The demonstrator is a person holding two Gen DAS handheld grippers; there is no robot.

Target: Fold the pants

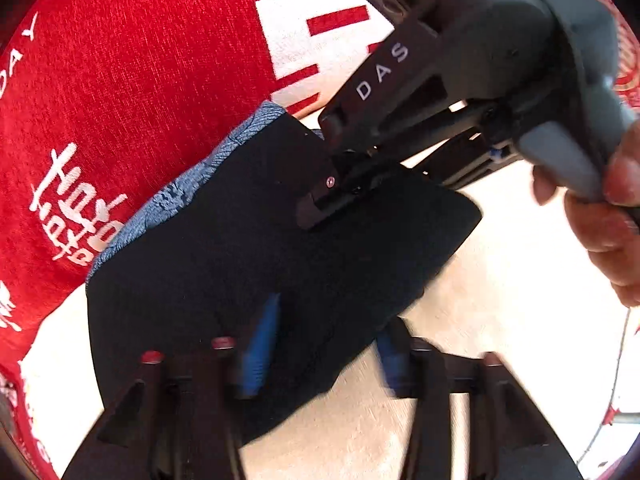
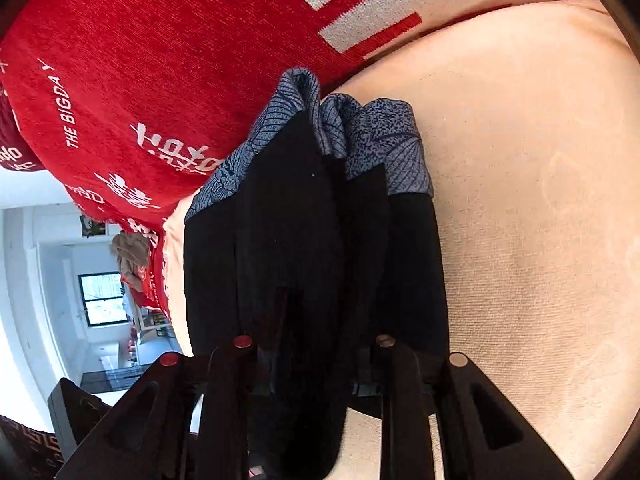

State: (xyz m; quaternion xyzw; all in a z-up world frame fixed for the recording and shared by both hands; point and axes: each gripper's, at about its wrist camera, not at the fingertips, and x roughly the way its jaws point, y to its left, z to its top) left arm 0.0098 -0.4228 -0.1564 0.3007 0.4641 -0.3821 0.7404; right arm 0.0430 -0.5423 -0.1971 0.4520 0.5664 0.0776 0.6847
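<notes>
We are laying the folded pants (image 2: pixel 312 248) down with the right gripper (image 2: pixel 316 364) pinching them, left gripper (image 1: pixel 320 352) spread, keeping edges aligned.

Your left gripper (image 1: pixel 324 344) is black, with blue pads on its fingers (image 1: pixel 260 348) and round red caps on the linkage pins. Your right gripper (image 1: pixel 320 208) is black too, marked "DAS" in white letters, with a small silver screw near its tip and a grey handle under your hand (image 1: pixel 600 216).
</notes>
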